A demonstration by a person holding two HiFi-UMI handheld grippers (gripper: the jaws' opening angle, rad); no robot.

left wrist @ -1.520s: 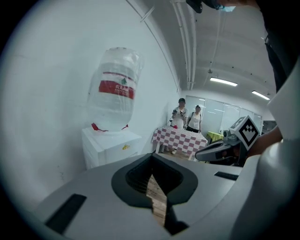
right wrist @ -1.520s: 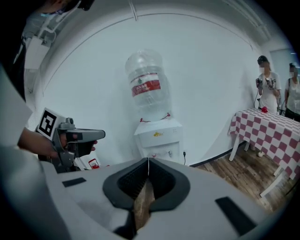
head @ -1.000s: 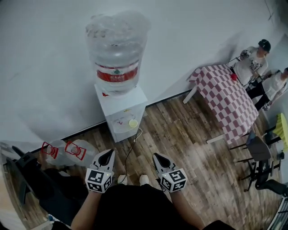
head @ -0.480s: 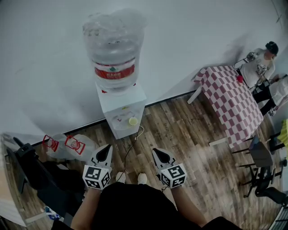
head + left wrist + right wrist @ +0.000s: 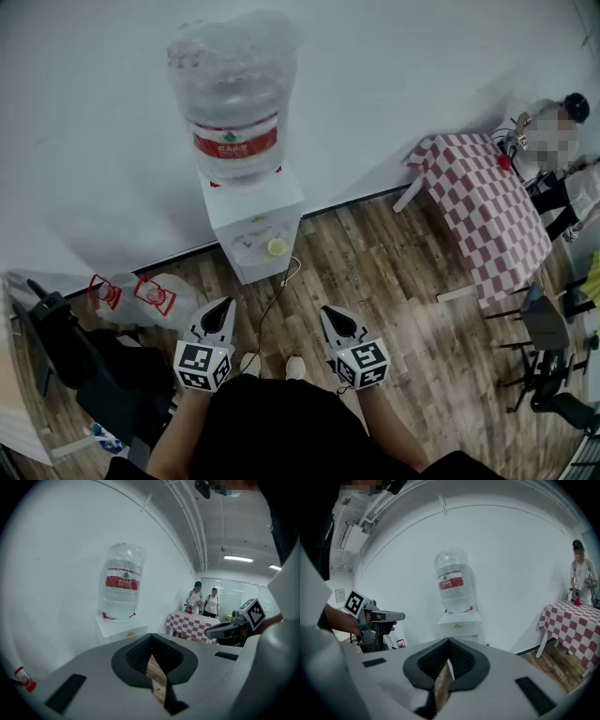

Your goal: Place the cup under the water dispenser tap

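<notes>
Pressing together with nothing between them, the jaws of the left gripper (image 5: 223, 307) and of the right gripper (image 5: 332, 315) are both closed, held side by side above the wooden floor (image 5: 394, 272). Ahead, the yellow cup (image 5: 277, 247) sits on the front ledge of the white water dispenser (image 5: 253, 211), below its bottle (image 5: 232, 94).

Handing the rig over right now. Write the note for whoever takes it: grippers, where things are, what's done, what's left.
Left gripper: jaws together, empty. Right gripper: jaws together, empty. Both are over the wooden floor, short of the water dispenser.
A small yellow round thing sits at the dispenser's front; too small to tell if it is the cup.
Done: nothing confirmed. Left: find the cup and set it in place at the dispenser.
</notes>
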